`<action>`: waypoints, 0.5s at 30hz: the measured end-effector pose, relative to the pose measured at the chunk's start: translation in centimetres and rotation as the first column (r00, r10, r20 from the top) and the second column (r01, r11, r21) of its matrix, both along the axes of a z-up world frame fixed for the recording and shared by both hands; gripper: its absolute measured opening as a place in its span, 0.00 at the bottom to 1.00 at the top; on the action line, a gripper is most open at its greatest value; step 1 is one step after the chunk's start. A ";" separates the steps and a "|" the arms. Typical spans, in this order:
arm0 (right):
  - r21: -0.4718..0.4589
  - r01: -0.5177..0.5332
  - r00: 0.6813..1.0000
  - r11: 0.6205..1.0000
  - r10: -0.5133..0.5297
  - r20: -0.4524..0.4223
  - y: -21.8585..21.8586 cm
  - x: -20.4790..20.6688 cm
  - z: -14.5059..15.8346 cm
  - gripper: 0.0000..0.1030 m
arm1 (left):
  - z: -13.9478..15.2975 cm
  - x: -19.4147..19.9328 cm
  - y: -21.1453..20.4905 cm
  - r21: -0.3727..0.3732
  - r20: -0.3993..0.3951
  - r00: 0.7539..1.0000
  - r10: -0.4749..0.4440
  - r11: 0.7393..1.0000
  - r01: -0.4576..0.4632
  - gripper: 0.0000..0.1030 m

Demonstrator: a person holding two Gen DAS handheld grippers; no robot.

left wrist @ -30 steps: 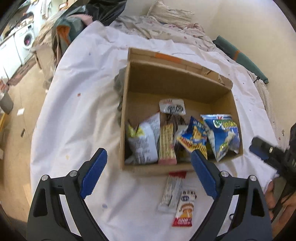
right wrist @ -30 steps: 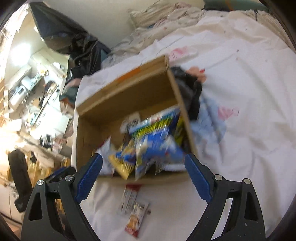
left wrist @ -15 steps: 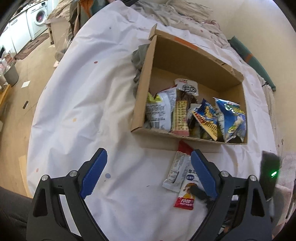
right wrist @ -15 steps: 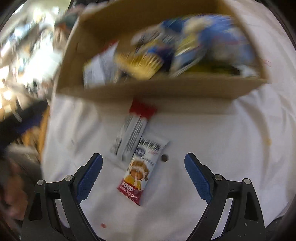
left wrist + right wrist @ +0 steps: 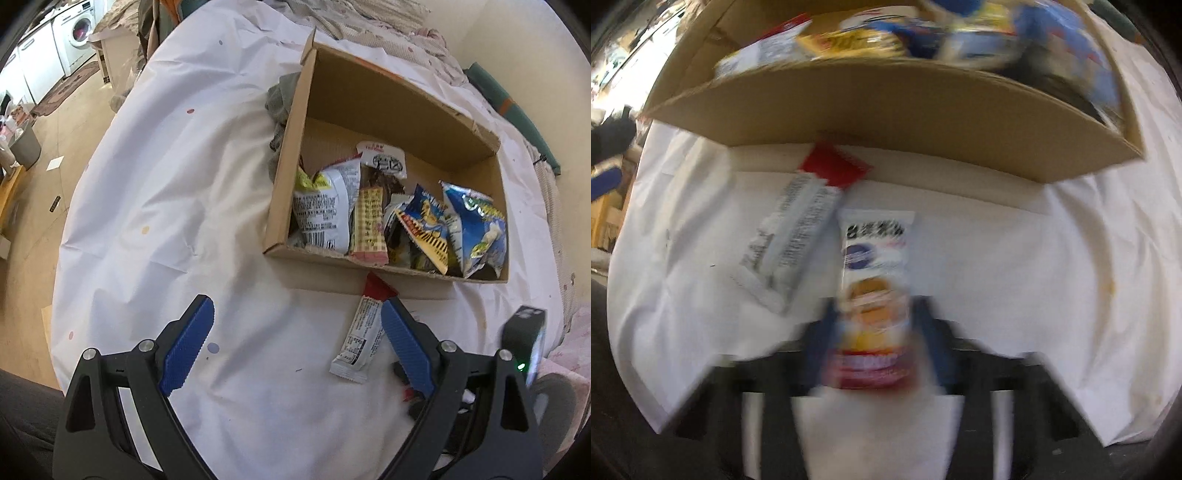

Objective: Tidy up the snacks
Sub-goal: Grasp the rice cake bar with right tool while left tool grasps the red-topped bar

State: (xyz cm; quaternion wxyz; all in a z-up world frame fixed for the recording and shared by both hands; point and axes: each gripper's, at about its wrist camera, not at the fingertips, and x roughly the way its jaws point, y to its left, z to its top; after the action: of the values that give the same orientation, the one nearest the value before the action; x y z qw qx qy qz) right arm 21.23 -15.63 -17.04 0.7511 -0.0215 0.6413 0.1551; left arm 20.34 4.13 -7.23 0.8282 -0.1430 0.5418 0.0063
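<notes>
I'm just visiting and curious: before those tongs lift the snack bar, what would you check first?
1. Snack bar sits between the right tongs, which are closing: ok.
2. Pads firmly pressing the wrapper: cannot tell, the picture is blurred.
3. Second bar with the red end lies beside it, outside the tongs: ok.
4. Cardboard box has bare floor at the back for more: ok.
5. Left tongs open, holding nothing: ok.
6. White sheet not caught in the grip: cannot tell.
</notes>
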 end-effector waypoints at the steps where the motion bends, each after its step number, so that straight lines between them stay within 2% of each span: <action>1: 0.027 0.015 1.000 1.000 -0.015 -0.007 -0.7 0.2 0.1 0.31 | -0.3 0.1 -0.3 0.002 -0.009 1.000 -0.008 1.000 0.008 0.87; 7: 0.127 0.095 0.995 0.987 -0.099 0.032 -3.7 0.0 2.2 0.31 | -2.9 0.9 -4.3 0.040 -0.077 0.990 -0.122 0.991 0.125 0.87; 10: 0.165 0.127 0.991 0.978 -0.133 0.030 -4.8 0.0 2.8 0.31 | -4.5 1.3 -6.7 0.067 -0.105 0.972 -0.210 0.974 0.217 0.87; 13: 0.174 0.142 0.988 0.974 -0.150 0.036 -5.9 0.0 2.6 0.31 | -5.7 1.6 -8.6 0.126 -0.109 0.954 -0.281 0.948 0.293 0.84; 15: 0.183 0.149 0.987 0.972 -0.159 0.039 -5.9 -0.1 2.7 0.31 | -6.6 1.7 -9.4 0.115 -0.132 0.939 -0.317 0.936 0.332 0.76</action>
State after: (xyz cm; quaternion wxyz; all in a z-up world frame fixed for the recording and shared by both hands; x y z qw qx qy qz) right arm 21.15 -21.51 -14.30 0.7766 0.0917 0.6042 0.1529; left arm 22.00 -5.29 -13.81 0.7941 0.0054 0.6016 -0.0859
